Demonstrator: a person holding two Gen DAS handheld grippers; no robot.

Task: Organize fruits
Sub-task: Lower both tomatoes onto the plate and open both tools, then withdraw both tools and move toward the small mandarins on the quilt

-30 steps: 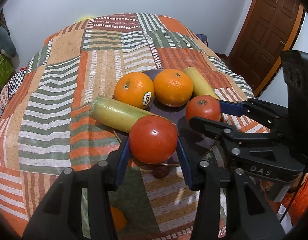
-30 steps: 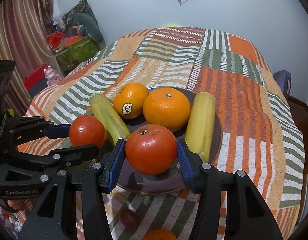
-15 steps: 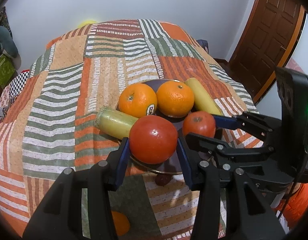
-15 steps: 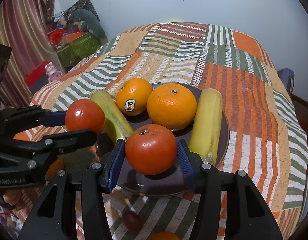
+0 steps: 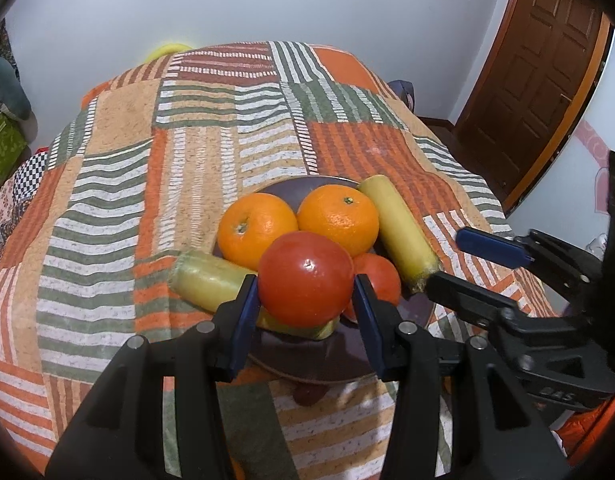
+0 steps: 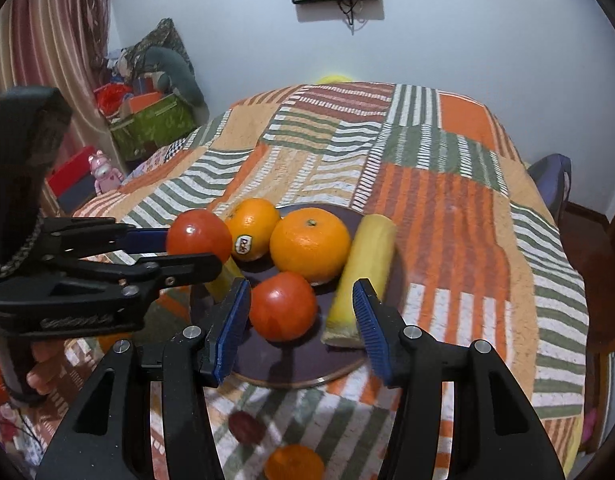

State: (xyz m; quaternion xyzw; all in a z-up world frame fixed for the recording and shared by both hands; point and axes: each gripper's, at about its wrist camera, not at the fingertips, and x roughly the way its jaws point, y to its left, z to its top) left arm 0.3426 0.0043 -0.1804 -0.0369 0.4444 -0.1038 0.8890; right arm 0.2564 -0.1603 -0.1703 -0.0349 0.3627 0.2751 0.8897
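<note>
My left gripper (image 5: 306,294) is shut on a red tomato (image 5: 306,278) and holds it just above the near left part of the dark plate (image 5: 327,360). In the right wrist view this same left gripper (image 6: 195,250) and its tomato (image 6: 198,236) show at the plate's left. My right gripper (image 6: 300,283) is open, and a second tomato (image 6: 283,306) lies on the plate (image 6: 299,364) beyond its pads, clear of the right one. Two oranges (image 6: 309,244) (image 6: 251,228) and two yellow-green banana pieces (image 6: 363,264) (image 5: 207,280) share the plate.
A patchwork cloth (image 5: 187,152) covers the table. In front of the plate lie a small dark red fruit (image 6: 245,426) and an orange fruit (image 6: 294,462). A green box with clutter (image 6: 155,128) stands left, a wooden door (image 5: 539,80) right.
The right gripper has drawn back from its tomato, which now rests on the plate free of the pads. The left gripper has risen a little, still holding its tomato.
</note>
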